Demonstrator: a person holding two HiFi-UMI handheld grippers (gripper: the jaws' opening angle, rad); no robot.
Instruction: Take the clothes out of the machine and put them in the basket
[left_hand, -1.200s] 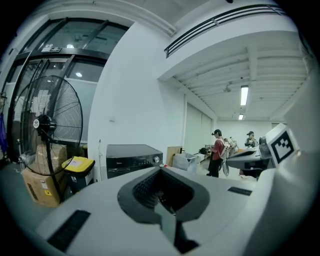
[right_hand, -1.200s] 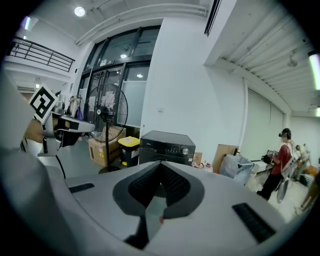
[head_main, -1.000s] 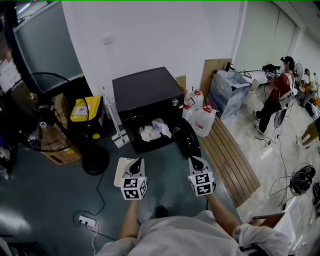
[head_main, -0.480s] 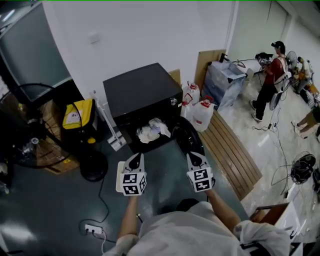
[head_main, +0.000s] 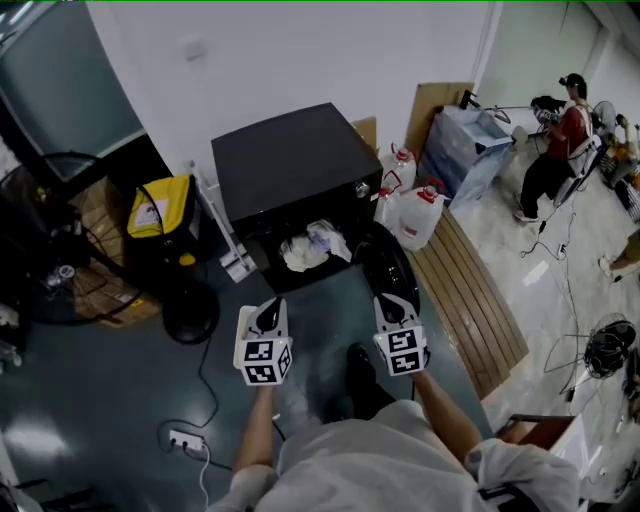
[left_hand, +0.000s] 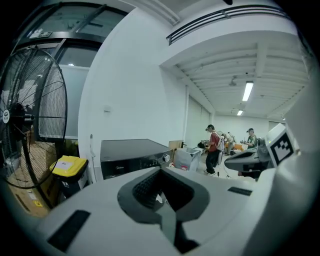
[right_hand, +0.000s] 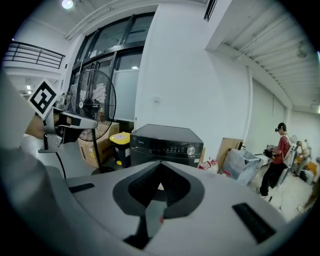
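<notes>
Both tools are clenched with nothing between the jaws: the left hand-held gripper (head_main: 268, 313) sits at lower centre of the head view, the right hand-held gripper (head_main: 388, 303) just to its right. Each one's own view shows its pads meeting in a closed seam. The clothes (head_main: 312, 245), a pale bundle, lie in the opening of the black machine (head_main: 290, 165) at upper centre, well apart from both tools.

My first worry is arriving shut. If I reach the opening with the jaws clenched, I judge they will only shove the fabric deeper into the drum rather than take it.

The second is the open door (head_main: 388, 272), hanging to the right of the opening. The right tool's tip overlaps the door's lower end in the head view, though I cannot tell the gap in depth. A careless swing there could knock it.

Third, the bundle looks like several pieces tangled together. Pinching one corner may drag the rest out onto the floor.

Fourth, a cable (head_main: 203, 365) runs across the floor at lower left to a power strip (head_main: 183, 438), which is a snag for my feet.

I cannot make out the basket with any confidence, so the drop-off is unplanned.
</notes>
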